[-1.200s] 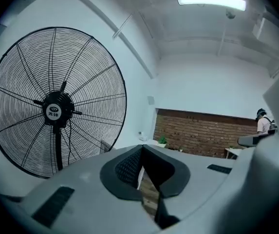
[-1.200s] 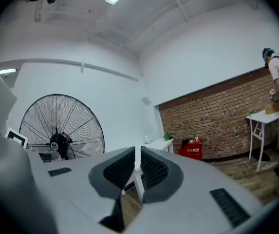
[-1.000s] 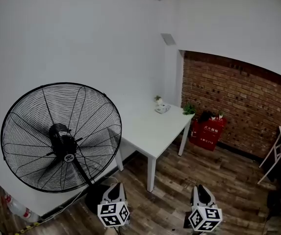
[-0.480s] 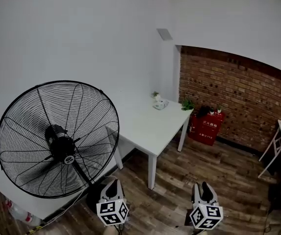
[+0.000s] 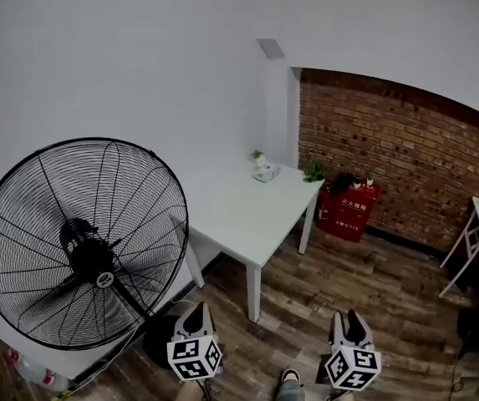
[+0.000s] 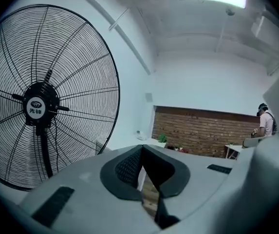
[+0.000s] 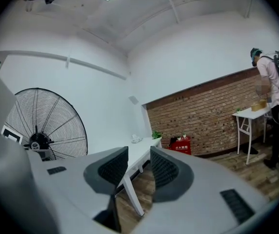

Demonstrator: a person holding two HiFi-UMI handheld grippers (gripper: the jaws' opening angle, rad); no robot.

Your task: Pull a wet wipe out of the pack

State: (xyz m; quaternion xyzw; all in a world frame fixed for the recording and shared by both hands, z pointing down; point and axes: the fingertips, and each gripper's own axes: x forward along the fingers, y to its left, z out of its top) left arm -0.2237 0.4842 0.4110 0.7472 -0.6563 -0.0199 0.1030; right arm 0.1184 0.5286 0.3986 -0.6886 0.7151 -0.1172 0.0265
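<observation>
left gripper: jaws together, empty | right gripper: jaws apart, empty | small pack, perhaps wipes, on white table at 12 o'clock

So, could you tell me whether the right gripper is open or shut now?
Open: the right gripper has its jaws apart, with the table leg showing between them and nothing held.

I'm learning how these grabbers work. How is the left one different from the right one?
The left gripper has its jaws pressed together; the right gripper has its jaws apart. The left gripper is beside the black fan; the right gripper is farther from it. Both hold nothing and point toward the white table.
</observation>
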